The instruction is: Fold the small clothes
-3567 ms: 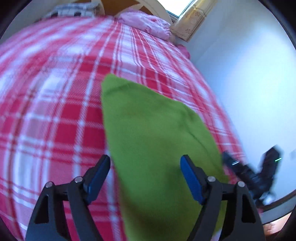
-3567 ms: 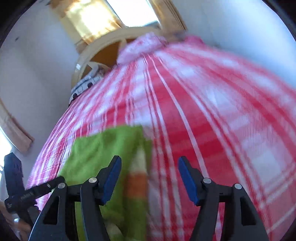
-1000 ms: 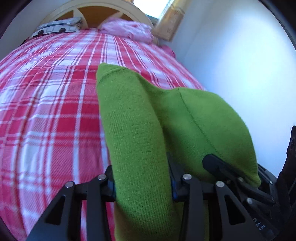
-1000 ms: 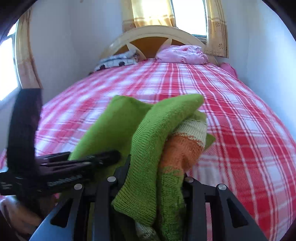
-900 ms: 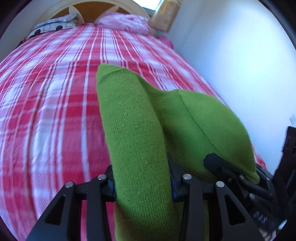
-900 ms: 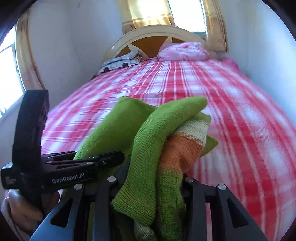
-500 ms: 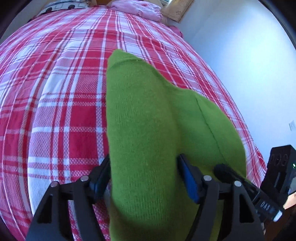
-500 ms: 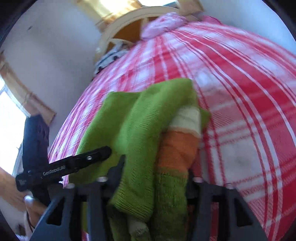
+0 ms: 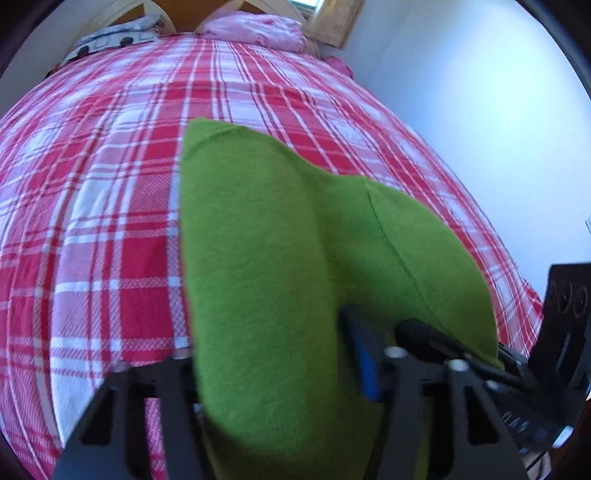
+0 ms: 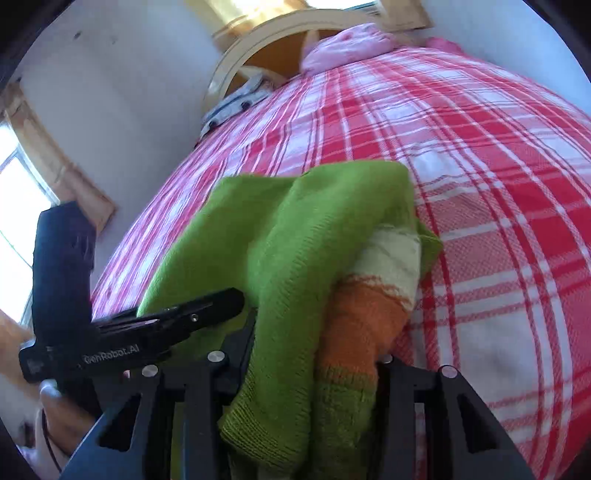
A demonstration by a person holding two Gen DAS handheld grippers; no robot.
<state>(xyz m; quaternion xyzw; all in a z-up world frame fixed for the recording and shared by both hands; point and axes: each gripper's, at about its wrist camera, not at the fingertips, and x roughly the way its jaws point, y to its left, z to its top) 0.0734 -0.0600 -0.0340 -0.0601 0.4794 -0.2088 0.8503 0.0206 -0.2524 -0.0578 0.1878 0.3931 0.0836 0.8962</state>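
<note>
While the bed in its red and white check is filling most of both views, we are holding the green knitted garment low over it, in the lower middle of each frame. The cloth is running from between our fingers up toward the centre of the picture, its far edge lying on the cover or just above it; we cannot tell which. In the right wrist view an orange and cream striped part is showing under the green fold.

Pink bedding and a patterned grey cloth are lying at the top of the frames by the headboard, well apart from our work.

The left tongs have just been closing after a brief widening, and they are gripping a thick bunch of green knit. The right tongs have likewise just been closing, and they are pinching the green and orange layers together. In the right wrist view the left tongs are showing at lower left, with a hand beneath them.

We judge that we are laying a fold down. To do it well, we should be keeping both corners level, drawing the cloth lightly taut between the tongs, lowering it flat, and letting go only once the edges are meeting squarely.
</note>
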